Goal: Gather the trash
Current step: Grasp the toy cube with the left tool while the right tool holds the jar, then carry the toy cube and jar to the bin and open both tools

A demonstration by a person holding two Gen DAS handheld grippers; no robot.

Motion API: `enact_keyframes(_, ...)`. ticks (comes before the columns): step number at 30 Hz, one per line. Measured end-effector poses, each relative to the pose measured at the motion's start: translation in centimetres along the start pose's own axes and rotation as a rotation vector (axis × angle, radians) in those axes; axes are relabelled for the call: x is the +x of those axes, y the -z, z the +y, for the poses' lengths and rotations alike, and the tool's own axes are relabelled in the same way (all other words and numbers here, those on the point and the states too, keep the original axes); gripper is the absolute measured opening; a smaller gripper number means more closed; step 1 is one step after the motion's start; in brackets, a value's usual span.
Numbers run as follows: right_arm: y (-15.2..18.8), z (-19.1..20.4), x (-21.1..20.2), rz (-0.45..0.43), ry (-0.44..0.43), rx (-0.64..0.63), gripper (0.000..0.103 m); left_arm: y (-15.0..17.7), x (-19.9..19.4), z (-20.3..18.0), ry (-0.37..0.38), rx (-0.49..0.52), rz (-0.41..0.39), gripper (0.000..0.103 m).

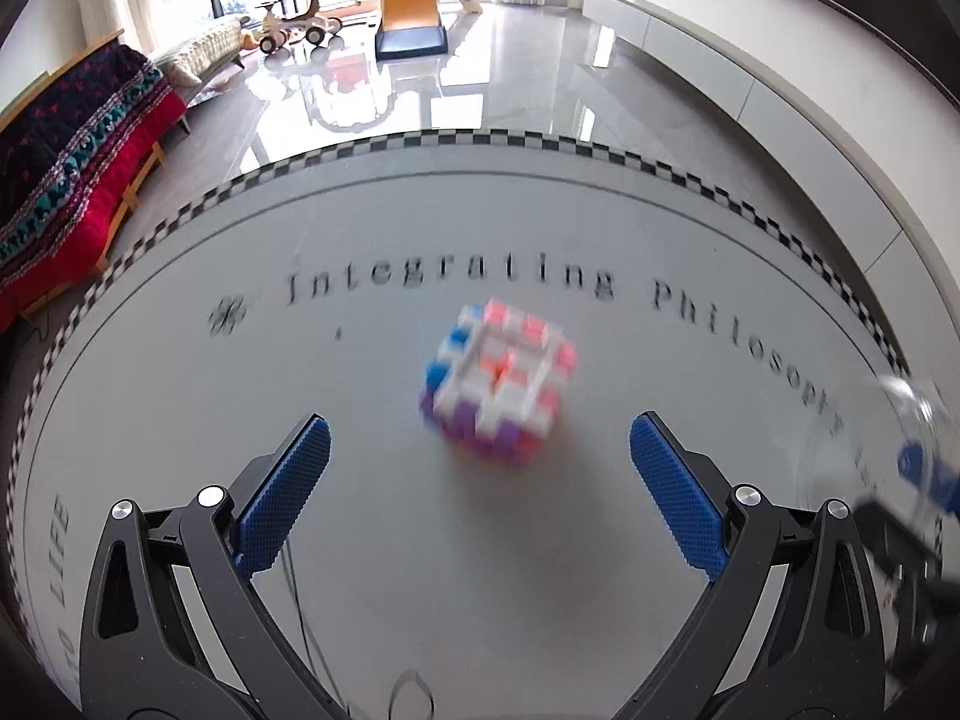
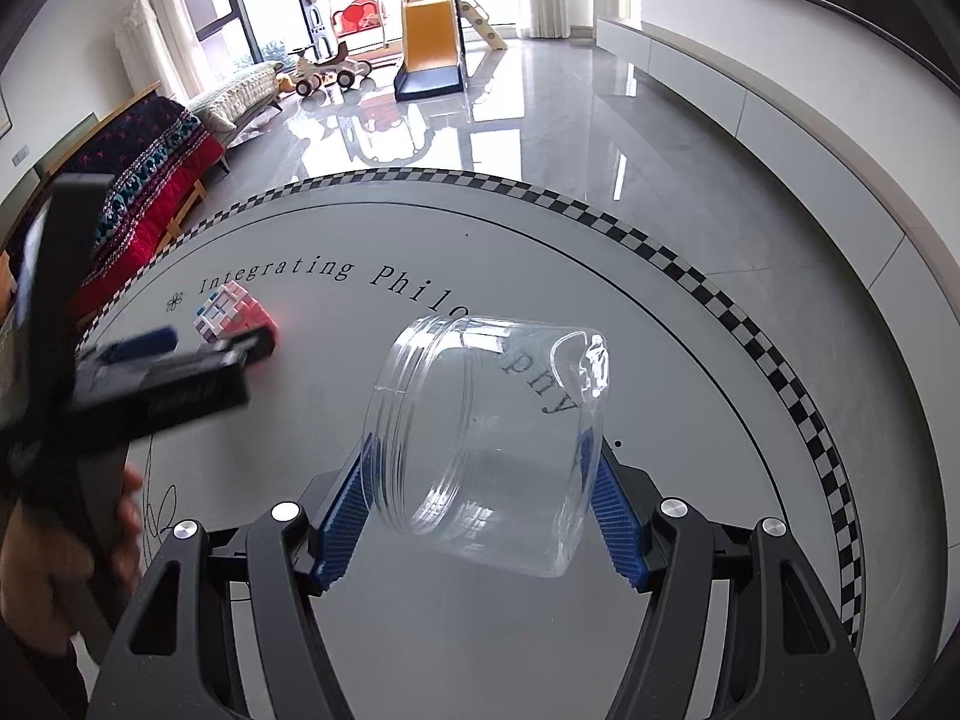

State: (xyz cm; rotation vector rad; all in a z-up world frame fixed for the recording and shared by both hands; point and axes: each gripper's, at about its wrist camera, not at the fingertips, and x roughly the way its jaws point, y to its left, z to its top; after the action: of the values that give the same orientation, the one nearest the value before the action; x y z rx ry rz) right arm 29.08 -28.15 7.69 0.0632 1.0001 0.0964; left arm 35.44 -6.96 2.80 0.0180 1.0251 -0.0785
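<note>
A blurred cube of pink, white, blue and purple blocks sits on the round grey table, just ahead of my left gripper, which is open and empty with its blue pads wide apart. The cube also shows in the right wrist view. My right gripper is shut on a clear plastic jar, held tilted above the table with its mouth toward the upper left. The left gripper appears blurred at the left of the right wrist view. The jar's edge shows at far right in the left wrist view.
The table has a checkered rim and printed lettering. Beyond it lie a glossy floor, a sofa with a red and dark blanket, a yellow toy slide and a low white cabinet along the right wall.
</note>
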Motion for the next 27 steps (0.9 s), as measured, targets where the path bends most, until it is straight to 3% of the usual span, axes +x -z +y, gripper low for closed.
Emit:
enact_keyframes(3, 0.0, 0.1, 0.0, 0.000, 0.002, -0.010, 0.068, -0.8, 0.8, 0.4, -0.004, -0.001, 0.003, 0.089)
enact_keyframes(8, 0.2, 0.2, 0.0, 0.003, 0.004, -0.015, 0.068, -0.9, 1.6, 0.0, -0.011, 0.031, 0.045, 0.050)
enact_keyframes(10, 0.2, 0.1, 0.0, 0.003, 0.006, -0.013, 0.068, -0.6, 1.6, -0.2, -0.016, 0.042, 0.042, 0.043)
enact_keyframes(18, 0.6, -0.1, -0.7, 0.005, 0.014, 0.003, 0.068, 0.9, 0.6, -0.2, 0.016, 0.053, 0.037, 0.043)
enact_keyframes(27, 2.5, 0.2, -3.2, 0.003, 0.026, 0.016, 0.068, 4.9, -3.3, -0.2, 0.049, 0.081, 0.026, 0.042)
